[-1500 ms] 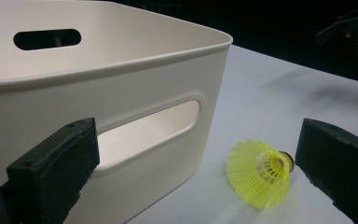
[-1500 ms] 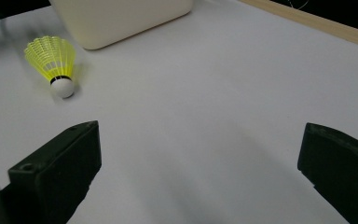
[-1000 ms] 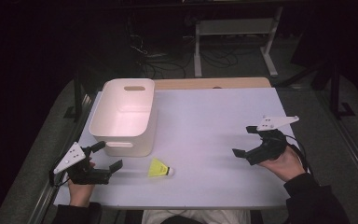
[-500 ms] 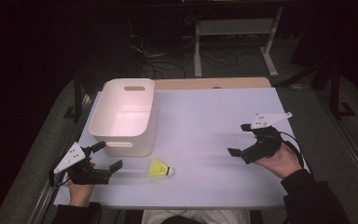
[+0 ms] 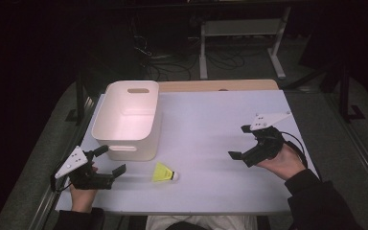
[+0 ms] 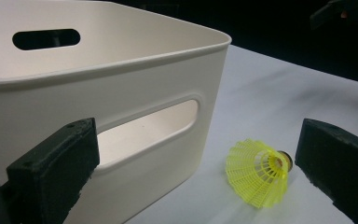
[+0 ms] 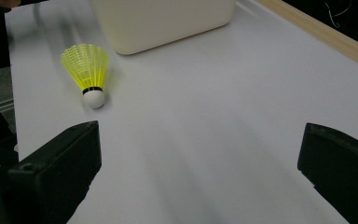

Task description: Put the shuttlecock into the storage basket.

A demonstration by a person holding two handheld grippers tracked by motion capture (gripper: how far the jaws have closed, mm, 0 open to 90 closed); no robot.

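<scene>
A yellow shuttlecock (image 5: pixel 163 173) with a white cork lies on its side on the white table (image 5: pixel 211 120), just in front of a white plastic bin (image 5: pixel 127 119). My left gripper (image 5: pixel 109 160) rests at the table's front left, open, jaws wide apart with nothing between them. In the left gripper view the shuttlecock (image 6: pixel 258 172) lies near the right jaw and the bin (image 6: pixel 98 93) stands close ahead. My right gripper (image 5: pixel 240 142) hovers open at the right side of the table. In the right gripper view the shuttlecock (image 7: pixel 89 70) lies ahead to the left, below the bin (image 7: pixel 163 18).
The bin looks empty and has cut-out handles. A wooden strip (image 5: pixel 218 85) runs along the table's far edge. Beyond it, on the dark floor, are cables and a metal stand (image 5: pixel 242 36). The table has free room in its middle and right.
My right gripper has moved left and slightly toward the shuttlecock. The left gripper, bin and shuttlecock have stayed put.
</scene>
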